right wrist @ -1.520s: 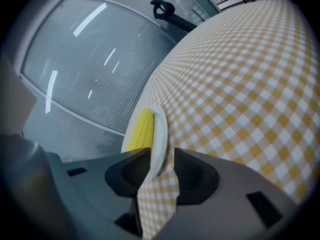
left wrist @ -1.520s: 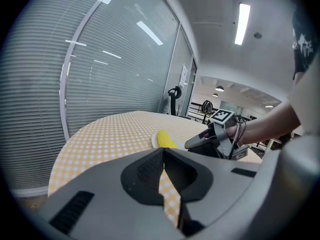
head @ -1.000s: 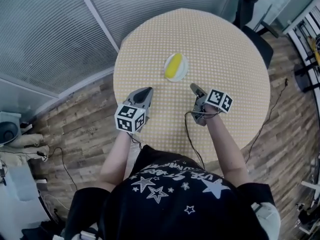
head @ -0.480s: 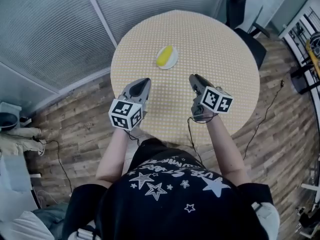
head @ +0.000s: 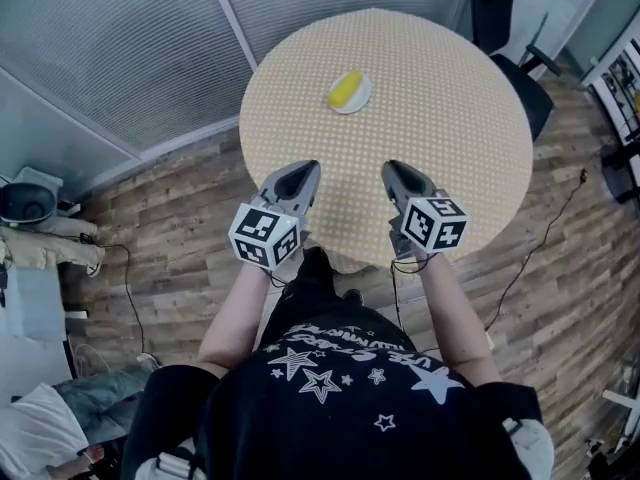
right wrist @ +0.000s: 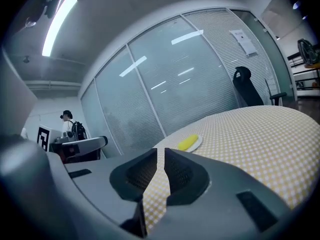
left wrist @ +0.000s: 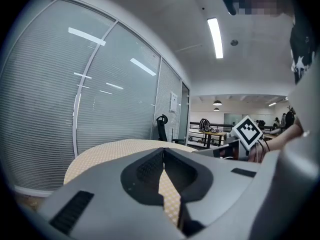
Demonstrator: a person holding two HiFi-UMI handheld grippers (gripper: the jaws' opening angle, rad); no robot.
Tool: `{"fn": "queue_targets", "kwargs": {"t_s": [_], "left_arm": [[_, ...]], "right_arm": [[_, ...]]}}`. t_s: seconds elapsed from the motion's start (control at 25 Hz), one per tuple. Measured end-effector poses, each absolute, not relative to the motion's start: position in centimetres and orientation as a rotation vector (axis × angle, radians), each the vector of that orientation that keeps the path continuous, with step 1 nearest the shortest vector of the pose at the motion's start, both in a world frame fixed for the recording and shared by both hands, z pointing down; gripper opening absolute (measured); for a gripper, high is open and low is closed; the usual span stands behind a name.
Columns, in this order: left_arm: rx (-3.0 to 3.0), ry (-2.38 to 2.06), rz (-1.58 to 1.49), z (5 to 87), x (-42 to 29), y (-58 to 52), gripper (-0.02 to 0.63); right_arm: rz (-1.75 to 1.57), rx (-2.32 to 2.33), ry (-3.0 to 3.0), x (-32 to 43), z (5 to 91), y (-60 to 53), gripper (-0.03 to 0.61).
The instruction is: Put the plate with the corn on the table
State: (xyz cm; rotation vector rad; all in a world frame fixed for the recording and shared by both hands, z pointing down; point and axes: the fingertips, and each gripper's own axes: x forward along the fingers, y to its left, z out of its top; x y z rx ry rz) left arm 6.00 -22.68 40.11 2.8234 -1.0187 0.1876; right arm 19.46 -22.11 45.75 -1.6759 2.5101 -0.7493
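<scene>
A white plate [head: 350, 94] with a yellow corn cob [head: 346, 89] rests on the far-left part of the round table [head: 440, 88], which has a yellow checked cloth. The right gripper view shows the plate [right wrist: 195, 144] and corn [right wrist: 187, 142] well beyond the jaws. My left gripper [head: 303, 172] hovers over the table's near edge, shut and empty; its tips [left wrist: 163, 152] meet. My right gripper [head: 392, 171] hangs beside it, also near the edge, shut with only a thin slit at the tips [right wrist: 160, 152]. Both are far from the plate.
A glass partition with blinds [head: 130, 58] runs along the table's left. A black office chair [head: 500, 8] stands behind the table at the far right. Cables [head: 545, 228] trail over the wood floor. A bin [head: 22, 203] sits at the left.
Both grippers have drawn back from mid-table toward its near edge. The plate with the corn lies in the same spot on the table, now farther from the grippers.
</scene>
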Motion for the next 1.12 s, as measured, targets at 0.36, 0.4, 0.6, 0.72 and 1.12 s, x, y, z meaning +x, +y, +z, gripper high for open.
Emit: {"fn": "queue_targets", "kwargs": {"t_s": [0.36, 0.4, 0.6, 0.72, 1.12], "left_arm": [[2.785, -1.050, 0.226, 41.6, 4.1, -20.9, 0.008], [2.784, -1.050, 0.222, 41.7, 4.0, -21.0, 0.008], [2.783, -1.042, 0.190, 41.8, 3.0, -20.5, 0.009], [2.783, -1.034, 0.174, 41.7, 1.9, -19.5, 0.009], [2.821, -1.018, 0.173, 40.3, -3.5, -14.9, 0.008]], "right_arm": [[-0.803, -1.633, 2.519, 17.9, 46.6, -20.5, 0.058], [-0.784, -1.641, 2.537, 17.8, 46.5, -20.5, 0.058], [-0.705, -1.689, 2.613, 16.7, 46.4, -19.6, 0.058], [-0.698, -1.724, 2.612, 15.6, 46.5, -18.8, 0.058], [-0.600, -1.839, 2.589, 11.2, 44.2, -15.2, 0.057]]}}
